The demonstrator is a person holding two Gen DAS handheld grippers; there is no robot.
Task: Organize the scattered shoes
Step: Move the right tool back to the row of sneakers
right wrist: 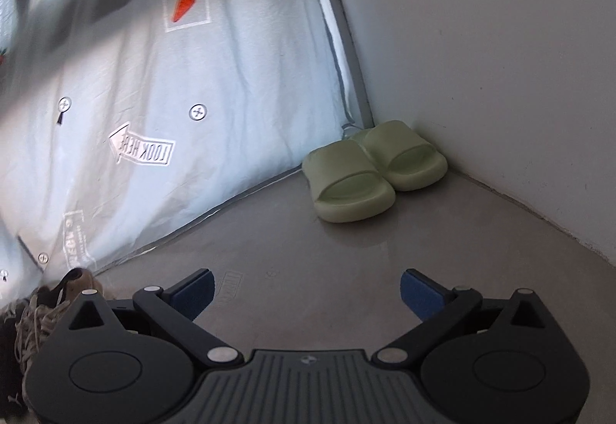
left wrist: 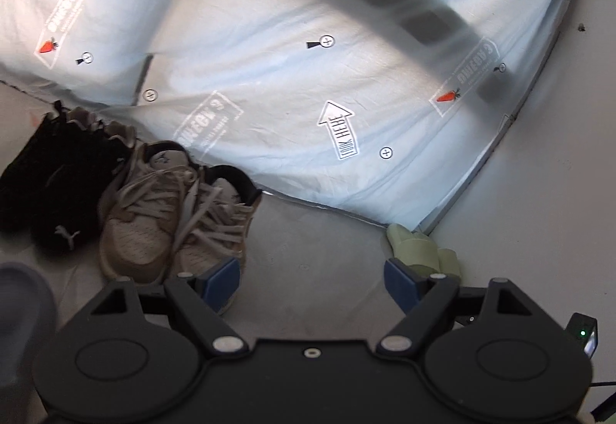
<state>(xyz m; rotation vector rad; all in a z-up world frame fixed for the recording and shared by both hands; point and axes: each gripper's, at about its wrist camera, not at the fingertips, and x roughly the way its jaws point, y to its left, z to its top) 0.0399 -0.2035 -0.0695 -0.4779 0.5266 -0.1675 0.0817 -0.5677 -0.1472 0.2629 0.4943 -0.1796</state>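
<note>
Green foam slides [right wrist: 375, 170] sit paired in the floor's [right wrist: 308, 251] wall corner; likely light, squashy, best pinched by the strap. Both the left gripper [left wrist: 312, 281] and right gripper [right wrist: 306, 295] gape empty.

- Two black sneakers [left wrist: 50, 189], side by side on the floor.
- Two beige lace-up sneakers [left wrist: 169, 216], paired next to the black ones.
- Two pale green slides [right wrist: 369, 170], together in the corner.
- One bed sheet [left wrist: 269, 85] printed with carrots and arrows.

matt foam slides [right wrist: 375, 170], wrinkled cloth sheet [right wrist: 231, 77]
</note>
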